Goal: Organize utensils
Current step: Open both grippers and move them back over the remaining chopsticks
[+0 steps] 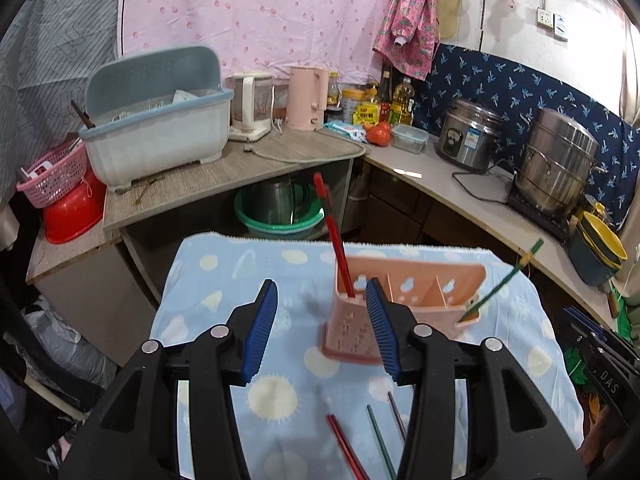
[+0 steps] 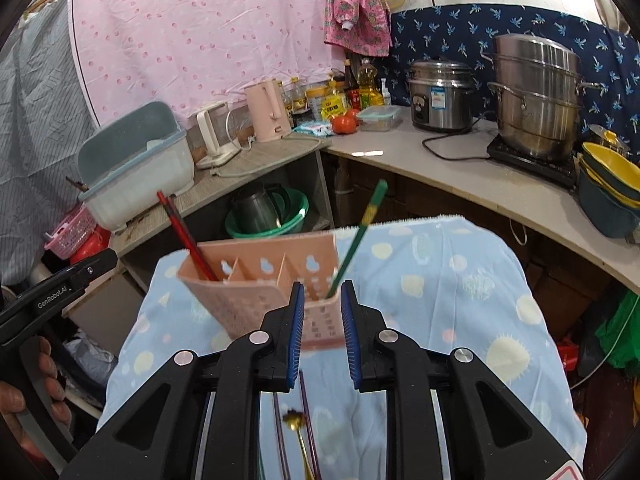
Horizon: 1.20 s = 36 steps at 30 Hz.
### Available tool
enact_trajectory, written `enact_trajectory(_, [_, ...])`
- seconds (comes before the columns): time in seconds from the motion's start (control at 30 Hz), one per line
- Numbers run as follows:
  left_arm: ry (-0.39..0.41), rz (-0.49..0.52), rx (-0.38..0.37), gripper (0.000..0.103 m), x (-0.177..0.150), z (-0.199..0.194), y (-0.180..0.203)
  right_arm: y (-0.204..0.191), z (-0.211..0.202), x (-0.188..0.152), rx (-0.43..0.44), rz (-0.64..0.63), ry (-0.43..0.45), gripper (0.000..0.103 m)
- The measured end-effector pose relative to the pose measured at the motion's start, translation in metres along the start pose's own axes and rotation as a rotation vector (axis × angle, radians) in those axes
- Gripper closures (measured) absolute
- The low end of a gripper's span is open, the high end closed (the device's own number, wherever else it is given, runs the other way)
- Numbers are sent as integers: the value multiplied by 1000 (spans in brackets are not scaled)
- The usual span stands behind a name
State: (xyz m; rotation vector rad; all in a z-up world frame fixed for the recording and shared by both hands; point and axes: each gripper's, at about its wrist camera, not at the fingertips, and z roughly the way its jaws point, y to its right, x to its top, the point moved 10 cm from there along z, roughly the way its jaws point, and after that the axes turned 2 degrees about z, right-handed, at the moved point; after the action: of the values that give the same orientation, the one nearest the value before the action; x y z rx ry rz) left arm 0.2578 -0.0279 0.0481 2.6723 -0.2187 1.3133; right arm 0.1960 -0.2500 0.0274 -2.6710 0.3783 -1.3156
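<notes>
Upper left: pink dotted curtain. Left of centre: blue dish-drainer bin on the wood-grain counter, white kettle and pink kettle to its right. Centre: bottles, tomato. Right: rice cooker, steel steamer pot. Far left: pink basket over red basin. Below the counter: green basin.

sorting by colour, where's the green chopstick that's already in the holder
In both wrist views the green chopstick stands tilted in the rightmost end compartment of the pink utensil holder, opposite the red chopstick at the left end.
</notes>
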Motion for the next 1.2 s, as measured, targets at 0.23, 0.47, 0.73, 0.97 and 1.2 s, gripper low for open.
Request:
enact_trajectory(0.23, [-74,-10,-4,59,-52,-2,4,8,-6,-52,-12,-13,-72,84])
enact_trajectory(0.47, [-146,7,1,59,-103,-5,13,9,-11,-110,-12,-37,-156,84])
enact_trajectory(0.73, [-191,25,23,59,-142,-11,18,6,-12,-164,1,-48,-238,84])
enact_trajectory(0.97, [-224,32,33,59,-165,-14,22,4,-14,-190,7,-49,-281,84])
enact_trajectory(1.2, [-246,51,65,59,-185,-17,22,5,-12,-208,4,-50,-308,84])
